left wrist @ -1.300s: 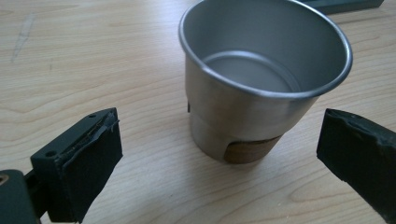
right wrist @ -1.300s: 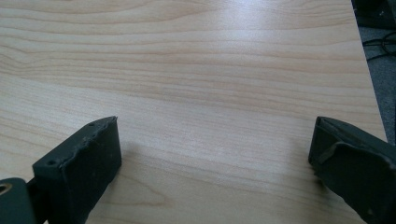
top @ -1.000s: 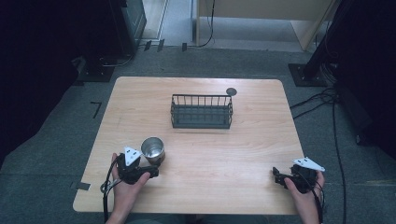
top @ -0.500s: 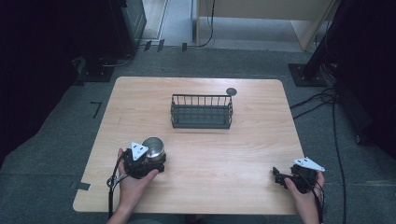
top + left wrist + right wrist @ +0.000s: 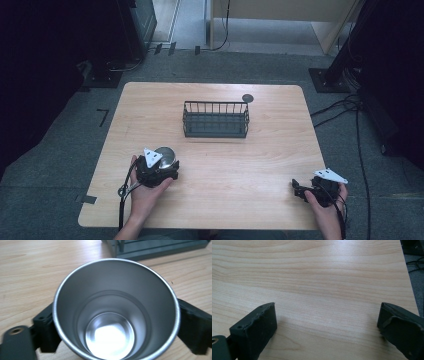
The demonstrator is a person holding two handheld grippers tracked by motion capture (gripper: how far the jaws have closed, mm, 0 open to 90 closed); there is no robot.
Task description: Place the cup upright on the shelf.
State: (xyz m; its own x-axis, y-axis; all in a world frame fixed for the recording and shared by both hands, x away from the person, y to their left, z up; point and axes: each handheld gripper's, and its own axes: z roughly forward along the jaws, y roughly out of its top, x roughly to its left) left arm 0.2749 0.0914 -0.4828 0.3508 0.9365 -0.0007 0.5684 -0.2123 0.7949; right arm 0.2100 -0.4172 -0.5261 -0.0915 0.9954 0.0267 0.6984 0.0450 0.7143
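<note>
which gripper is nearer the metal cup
Left. The left gripper has its jaws on either side of the metal cup, near the table's front left. The right gripper sits open at the front right, far from it.

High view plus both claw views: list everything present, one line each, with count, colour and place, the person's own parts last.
Table: one, light wood, centre of the high view.
Wire basket: one, dark grey, far middle of the table; nothing visible inside.
Round disc: one, dark, on the table just beyond the basket's far right corner; too small to identify.
Metal cup: one, silver, upright and empty, near left of the table, between the left claw's jaws.
Floor cables: several, black, on the grey floor right of the table.
Left claw: one, black with a grey plate, jaws on either side of the cup.
Right claw: one, black, jaws wide apart over bare table, near right.
Hands: two, one gripping each claw, at the near edge.
</note>
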